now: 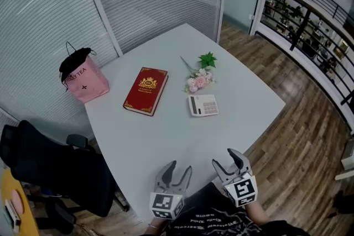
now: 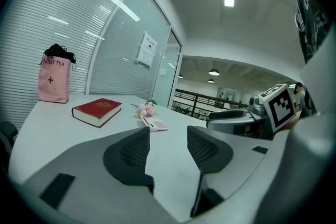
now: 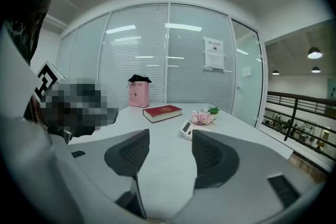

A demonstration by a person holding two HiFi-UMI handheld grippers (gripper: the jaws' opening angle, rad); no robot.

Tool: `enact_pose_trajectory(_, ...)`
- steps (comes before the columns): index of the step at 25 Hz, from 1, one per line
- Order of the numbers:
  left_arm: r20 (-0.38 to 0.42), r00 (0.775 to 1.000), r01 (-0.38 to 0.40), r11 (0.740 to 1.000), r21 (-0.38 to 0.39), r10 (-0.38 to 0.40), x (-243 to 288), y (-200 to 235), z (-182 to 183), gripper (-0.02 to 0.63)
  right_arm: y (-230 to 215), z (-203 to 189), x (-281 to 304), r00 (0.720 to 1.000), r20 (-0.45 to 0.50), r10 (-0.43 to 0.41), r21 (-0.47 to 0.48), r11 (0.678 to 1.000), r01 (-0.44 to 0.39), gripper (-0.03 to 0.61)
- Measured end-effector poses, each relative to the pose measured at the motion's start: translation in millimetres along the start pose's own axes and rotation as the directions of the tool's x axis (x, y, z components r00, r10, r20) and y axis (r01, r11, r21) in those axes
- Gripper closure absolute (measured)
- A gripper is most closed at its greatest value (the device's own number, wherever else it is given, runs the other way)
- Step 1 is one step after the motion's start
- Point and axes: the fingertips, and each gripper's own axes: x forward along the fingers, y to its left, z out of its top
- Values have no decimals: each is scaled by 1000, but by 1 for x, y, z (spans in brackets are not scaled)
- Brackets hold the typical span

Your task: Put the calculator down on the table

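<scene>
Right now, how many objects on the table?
4: pink bag at the left corner; red book right of it; flower bunch right of the book; calculator on the flowers' near side. Nothing looks hidden.

1. Table point(image 1: 166, 135): pale grey-white top, set cornerwise to the head view, far corner against the glass partition.
2. Pink bag point(image 1: 86, 81): upright near the left corner, black lining and handles at the top.
3. Red book point(image 1: 145, 91): closed, lying flat, gold emblem on the cover; right of the bag, apart from it.
4. Flowers point(image 1: 200, 79): small pink bunch with a green sprig, lying on its side.
5. Calculator point(image 1: 203, 105): white, face up, just beside the flowers; possibly touching them, unclear.
</scene>
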Motion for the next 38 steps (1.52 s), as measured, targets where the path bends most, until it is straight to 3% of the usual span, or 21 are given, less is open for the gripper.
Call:
enact_pose_trajectory(3, -1, 1000, 6, 1000, 3, -6, 0, -3, -1, 438, -1, 3, 0, 999, 42, 7, -24, 1000, -6, 403)
enact_pose_trajectory(7, 10, 999, 40, 999, -11, -40, 3, -9, 6, 524, -2, 10, 1, 997, 67, 41, 35, 998, -43, 497)
enact_pose_trajectory(9, 14, 999, 32, 999, -7, -32, 3, -8, 8, 572, -4, 12, 1, 995, 85, 45, 19, 999, -47, 562)
enact_pose_trajectory(14, 20, 999, 31, 999, -9, -31, 5, -9, 8, 594, -5, 9, 6, 990, 118, 73, -36, 997, -69, 571)
enact_pose_trajectory(18, 34, 999, 42, 998, -52, -41, 5, -9, 12, 594, -6, 8, 8, 991, 105, 79, -57, 996, -73, 571)
enact_pose_trajectory(27, 12, 1000, 21, 999, -32, -21, 8, -5, 7, 594, -3, 4, 11, 994, 59, 93, -50, 995, -90, 571)
enact_pose_trajectory(34, -14, 1000, 16, 1000, -21, -16, 11, -4, -1, 594, -3, 1, 20, 992, 69, 110, -105, 989, -102, 572)
enact_pose_trajectory(38, -8, 1000, 11, 998, -61, -12, 13, 1, 1, 594, -2, -1, 22, 992, 43, 122, -143, 983, -115, 572)
